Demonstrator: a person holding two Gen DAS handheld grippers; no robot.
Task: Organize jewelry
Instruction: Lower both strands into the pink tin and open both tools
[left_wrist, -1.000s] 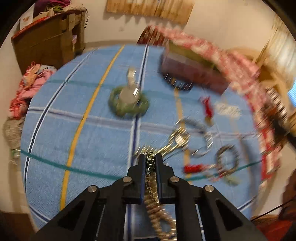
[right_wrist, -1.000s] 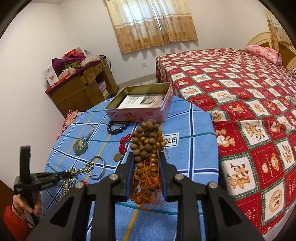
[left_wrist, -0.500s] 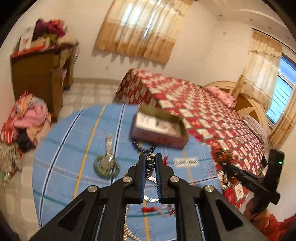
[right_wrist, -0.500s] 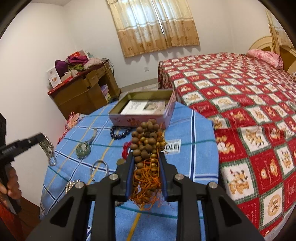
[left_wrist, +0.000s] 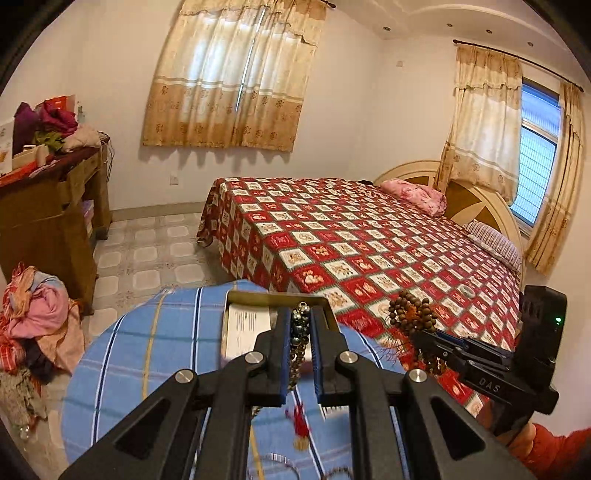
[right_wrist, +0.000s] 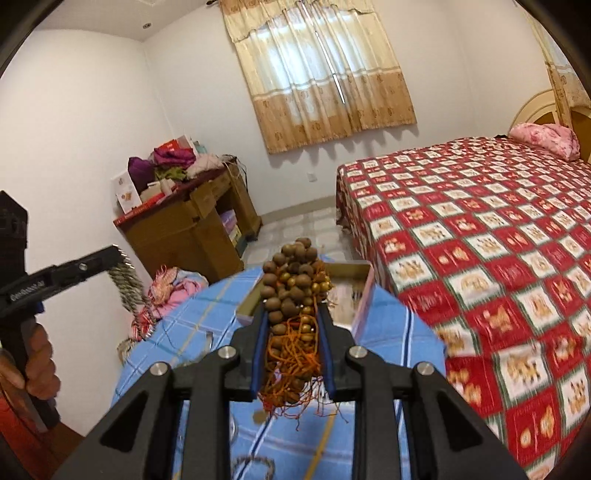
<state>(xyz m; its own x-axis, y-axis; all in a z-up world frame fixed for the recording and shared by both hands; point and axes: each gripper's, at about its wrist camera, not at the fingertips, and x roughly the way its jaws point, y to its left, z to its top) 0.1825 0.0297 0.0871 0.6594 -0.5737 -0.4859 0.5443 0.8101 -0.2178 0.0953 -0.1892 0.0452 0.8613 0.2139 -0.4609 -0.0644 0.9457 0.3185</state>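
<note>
My left gripper (left_wrist: 300, 325) is shut on a silver bead chain (left_wrist: 299, 332), lifted above the round table; the chain hangs from it in the right wrist view (right_wrist: 127, 284). My right gripper (right_wrist: 291, 314) is shut on a bundle of brown wooden beads with orange tassels (right_wrist: 291, 288), also seen in the left wrist view (left_wrist: 412, 314). The open tin box (left_wrist: 243, 317) with a paper inside sits at the table's far edge, just beyond both grippers (right_wrist: 354, 291).
The table has a blue striped cloth (left_wrist: 147, 354). On it lie a red tassel charm (left_wrist: 301, 424) and bangles (left_wrist: 273, 465). A bed with a red patterned cover (left_wrist: 369, 251) stands right. A wooden cabinet (left_wrist: 44, 206) and a clothes pile (left_wrist: 33, 317) are left.
My left gripper has lifted the chain off the table and tilted up towards the tin box. My right gripper has risen and moved closer to the box with the beads.
</note>
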